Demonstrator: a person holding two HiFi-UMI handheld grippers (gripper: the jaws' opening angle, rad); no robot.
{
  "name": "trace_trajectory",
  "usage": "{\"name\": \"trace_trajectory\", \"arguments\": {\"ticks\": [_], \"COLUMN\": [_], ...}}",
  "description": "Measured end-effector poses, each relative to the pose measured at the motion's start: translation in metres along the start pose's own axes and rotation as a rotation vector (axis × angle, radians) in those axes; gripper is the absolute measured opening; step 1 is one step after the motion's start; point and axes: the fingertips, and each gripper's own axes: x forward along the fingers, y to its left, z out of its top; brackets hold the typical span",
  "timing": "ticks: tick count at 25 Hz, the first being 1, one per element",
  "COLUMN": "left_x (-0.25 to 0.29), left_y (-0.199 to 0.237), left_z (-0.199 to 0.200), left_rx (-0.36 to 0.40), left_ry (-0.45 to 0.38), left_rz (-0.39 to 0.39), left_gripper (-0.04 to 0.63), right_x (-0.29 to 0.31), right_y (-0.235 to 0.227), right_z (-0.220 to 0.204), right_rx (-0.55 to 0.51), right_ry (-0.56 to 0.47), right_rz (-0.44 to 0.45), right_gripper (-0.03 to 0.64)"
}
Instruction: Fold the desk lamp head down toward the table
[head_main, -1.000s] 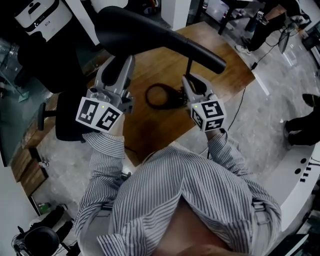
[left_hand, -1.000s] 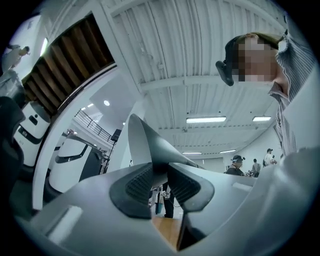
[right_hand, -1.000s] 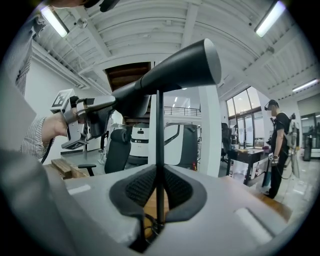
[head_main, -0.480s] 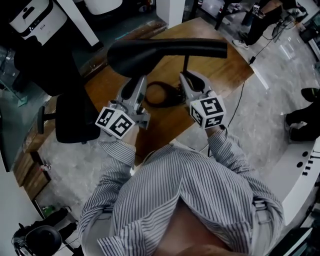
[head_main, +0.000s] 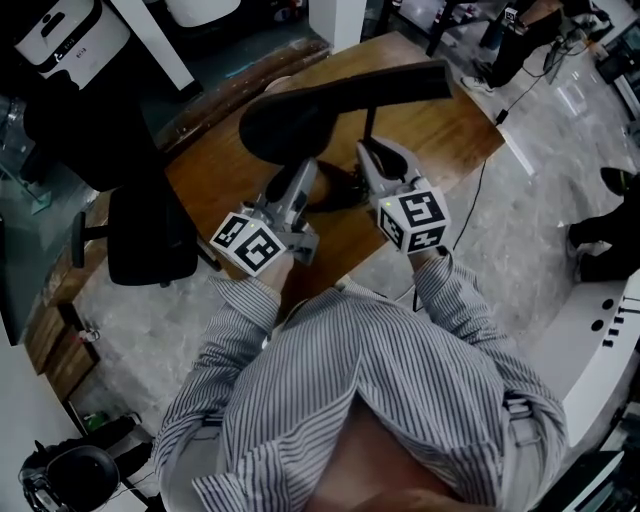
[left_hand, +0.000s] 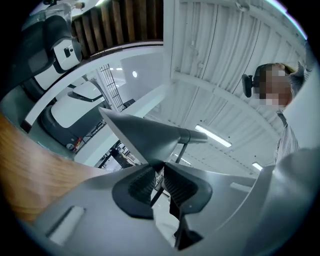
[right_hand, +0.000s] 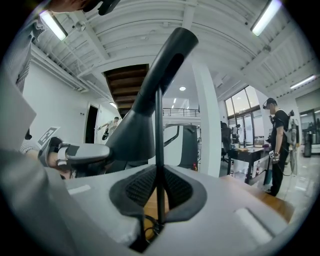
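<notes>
A black desk lamp stands on the wooden table (head_main: 440, 130). Its long head (head_main: 330, 100) hangs low over the ringed base (head_main: 335, 192), wide end to the left. My left gripper (head_main: 308, 170) reaches under that wide end. In the left gripper view the head's (left_hand: 142, 137) lower edge is caught between the left gripper's (left_hand: 159, 170) tips, and the jaws are closing. My right gripper (head_main: 366, 152) is shut on the thin upright stem (head_main: 371, 125). In the right gripper view the stem (right_hand: 159, 140) runs between the pads of the right gripper (right_hand: 159, 187), with the head (right_hand: 150, 100) above.
A black office chair (head_main: 150, 240) stands left of the table. The lamp's cable (head_main: 478, 215) drops off the right table edge onto the floor. A person (head_main: 520, 40) stands at the far right by another desk. White equipment (head_main: 70, 30) sits at the top left.
The lamp head has swung down toward the table, its wide end dropping. My left gripper came down and rightward with it, rolling, and its jaws narrowed. The right gripper stayed on the stem.
</notes>
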Motion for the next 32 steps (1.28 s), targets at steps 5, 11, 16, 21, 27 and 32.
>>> {"name": "trace_trajectory", "arguments": {"ticks": [5, 11, 16, 21, 27, 32], "left_x": [0.008, 0.012, 0.016, 0.016, 0.017, 0.019], "left_y": [-0.006, -0.009, -0.013, -0.012, -0.016, -0.025], "left_z": [-0.019, -0.031, -0.036, -0.037, -0.047, -0.063], "left_rx": [-0.04, -0.06, -0.077, -0.02, 0.134, 0.181], "left_ry": [0.049, 0.087, 0.096, 0.115, 0.163, 0.23], "left_rz": [-0.046, -0.049, -0.054, -0.056, -0.017, -0.016], "left_gripper": [0.041, 0.032, 0.026, 0.026, 0.029, 0.029], "right_x": [0.001, 0.002, 0.002, 0.002, -0.001, -0.003], "right_y": [0.0, 0.002, 0.002, 0.003, 0.005, 0.005], "right_z": [0.001, -0.001, 0.0, 0.0, 0.001, 0.003], "right_rx": [0.002, 0.004, 0.005, -0.009, -0.021, -0.028], "right_ry": [0.001, 0.001, -0.004, -0.006, -0.017, -0.01], "right_rz": [-0.015, -0.015, -0.023, -0.014, -0.007, 0.005], "right_gripper": [0.04, 0.041, 0.04, 0.041, 0.043, 0.044]}}
